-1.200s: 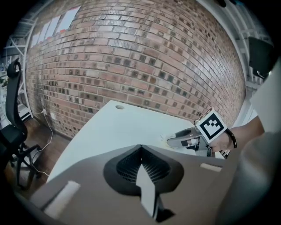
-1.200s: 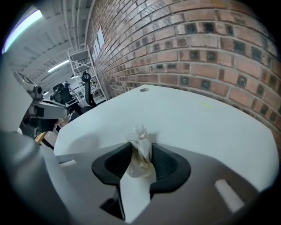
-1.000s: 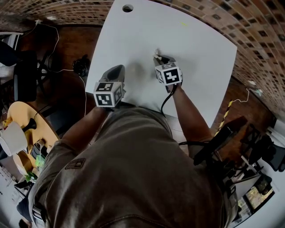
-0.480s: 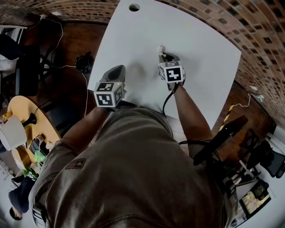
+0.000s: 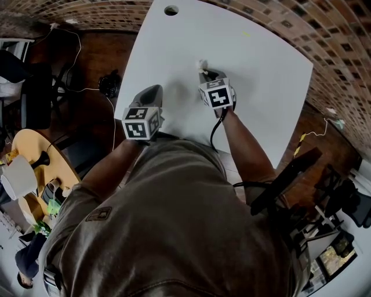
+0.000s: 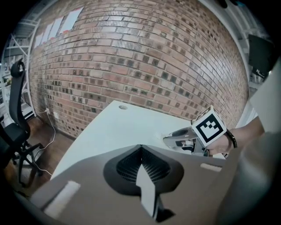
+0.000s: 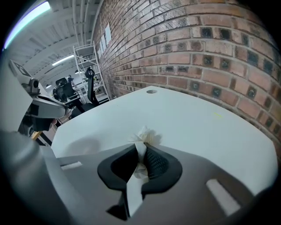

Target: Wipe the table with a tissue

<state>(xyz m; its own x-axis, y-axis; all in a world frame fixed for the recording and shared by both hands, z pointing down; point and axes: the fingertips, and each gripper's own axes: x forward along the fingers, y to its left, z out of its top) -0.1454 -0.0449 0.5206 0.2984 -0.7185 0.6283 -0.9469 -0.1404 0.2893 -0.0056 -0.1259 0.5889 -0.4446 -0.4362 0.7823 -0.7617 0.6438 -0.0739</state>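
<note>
Right gripper view: tissue point(image 7: 144, 135) between closing jaws of right claw point(image 7: 141, 148)

Left hand-held gripper point(image 6: 141, 148) jaws together, facing white surface point(image 6: 109, 132); brick wall point(image 6: 145, 57) behind surface, office chair point(image 6: 15, 127) to its left.

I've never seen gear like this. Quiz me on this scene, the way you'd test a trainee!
1. True or false: the left tool holds the tissue.
2. Where is the table's round hole? A: by the person. B: near the far edge. C: under the tissue.
3. Fill in: the wall behind the table is ____.
Key: 1 false: it is shut, empty; the right tool, jaws closing, has the tissue between them. 2 B. 3 brick.
</note>
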